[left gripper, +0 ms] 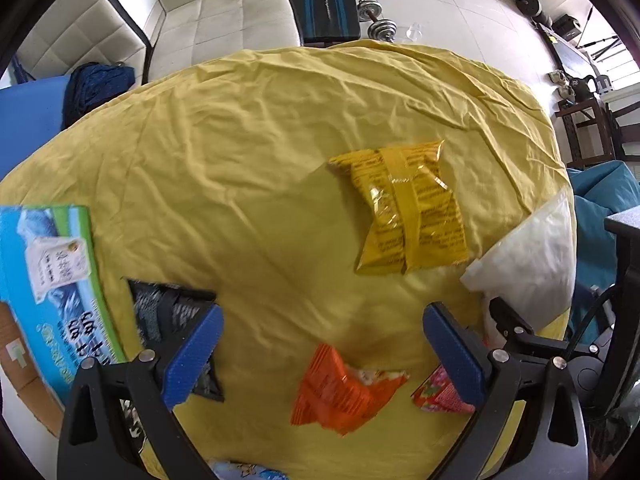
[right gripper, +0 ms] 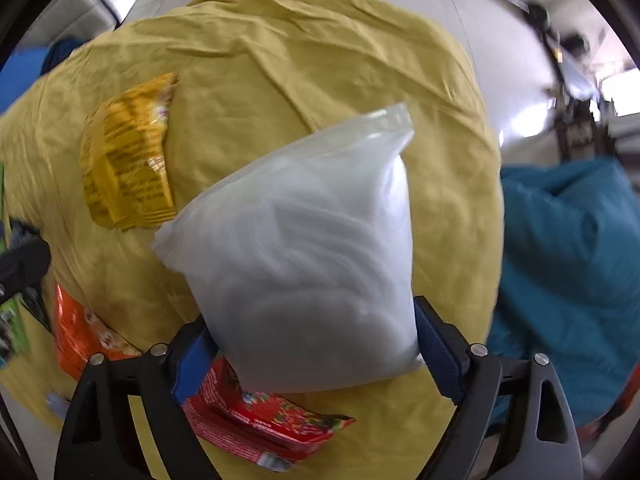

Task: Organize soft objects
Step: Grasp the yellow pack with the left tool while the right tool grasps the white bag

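Observation:
My right gripper (right gripper: 316,354) is shut on a white translucent bag (right gripper: 308,248) and holds it above the yellow cloth (right gripper: 280,64); the bag also shows in the left wrist view (left gripper: 532,256). My left gripper (left gripper: 322,348) is open and empty above an orange snack packet (left gripper: 340,392). A yellow snack packet (left gripper: 408,208) lies mid-table, also seen in the right wrist view (right gripper: 128,156). A red packet (right gripper: 264,420) lies under the white bag, and in the left wrist view (left gripper: 436,394) it sits by my right finger. A black packet (left gripper: 172,320) lies partly behind my left finger.
A blue-green milk carton box (left gripper: 48,280) sits at the table's left edge. A teal beanbag (right gripper: 568,272) stands to the right of the table. Dumbbells (left gripper: 376,20) and a bench (left gripper: 324,0) are on the floor beyond.

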The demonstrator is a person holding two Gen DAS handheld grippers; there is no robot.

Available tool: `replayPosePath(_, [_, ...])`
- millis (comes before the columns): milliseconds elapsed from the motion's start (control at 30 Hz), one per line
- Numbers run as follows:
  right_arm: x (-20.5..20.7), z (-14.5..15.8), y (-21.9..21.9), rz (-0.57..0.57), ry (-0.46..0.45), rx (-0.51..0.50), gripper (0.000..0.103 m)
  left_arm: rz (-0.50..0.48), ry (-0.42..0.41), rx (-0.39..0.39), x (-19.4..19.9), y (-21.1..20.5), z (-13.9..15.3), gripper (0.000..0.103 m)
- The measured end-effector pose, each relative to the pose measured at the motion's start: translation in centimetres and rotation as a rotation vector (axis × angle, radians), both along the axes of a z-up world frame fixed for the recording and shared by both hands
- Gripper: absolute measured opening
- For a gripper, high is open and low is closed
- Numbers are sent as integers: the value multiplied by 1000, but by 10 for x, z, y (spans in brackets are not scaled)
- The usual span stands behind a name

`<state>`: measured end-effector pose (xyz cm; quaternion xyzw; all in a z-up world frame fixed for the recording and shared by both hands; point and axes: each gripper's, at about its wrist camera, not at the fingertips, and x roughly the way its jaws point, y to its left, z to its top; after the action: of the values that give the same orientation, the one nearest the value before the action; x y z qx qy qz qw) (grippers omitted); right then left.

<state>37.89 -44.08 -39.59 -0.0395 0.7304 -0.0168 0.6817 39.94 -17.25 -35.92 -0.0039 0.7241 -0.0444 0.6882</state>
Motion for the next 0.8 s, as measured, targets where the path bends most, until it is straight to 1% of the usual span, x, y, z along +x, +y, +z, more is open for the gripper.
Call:
replayPosePath(67, [4,0,-17,-112,8,69,88,5,21,-21,10,-4,-7,102])
replayPosePath(133, [6,1,-30,-193,6,102,86,24,46,-56,20,-8,-15,102])
replayPosePath(167, [8,2,-35,-227,4,116,86,33,46,-59,26,-9,-17,102])
replayPosePath(200, [10,2,-38,-245,2,119,86,36,46,-72,34,-13,-19,102])
replayPosePath(267, [14,0,-41,-262,11,125,86,38,48,-70,47,-18,-24,102])
replayPosePath(333, [18,-2,-45,-289,12,131,85,31,58,-73,61,-26,-33,97])
replayPosePath(400, [21,-1,-53,-323,12,138,84,39,89,-78,73,-31,-47,86])
replayPosePath(467, [24,-1,-60,-346,9,142,83,50,118,-74,78,-36,-62,80])
replayPosePath(500, [23,-3,-59,-350,10,141,83,42,125,-67,80,-38,-67,78])
replayPosePath(567, [23,-4,-57,-355,9,135,82,-3,84,-36,84,-45,-65,67])
replayPosePath(633, [17,-9,-59,-358,6,136,79,-51,77,-15,82,-49,-64,65])
replayPosePath(733, [8,-4,-49,-330,21,140,78,-94,63,24,65,-40,-60,64])
replayPosePath(800, [-1,-3,-49,-323,48,170,77,-145,51,73,49,-33,-59,64])
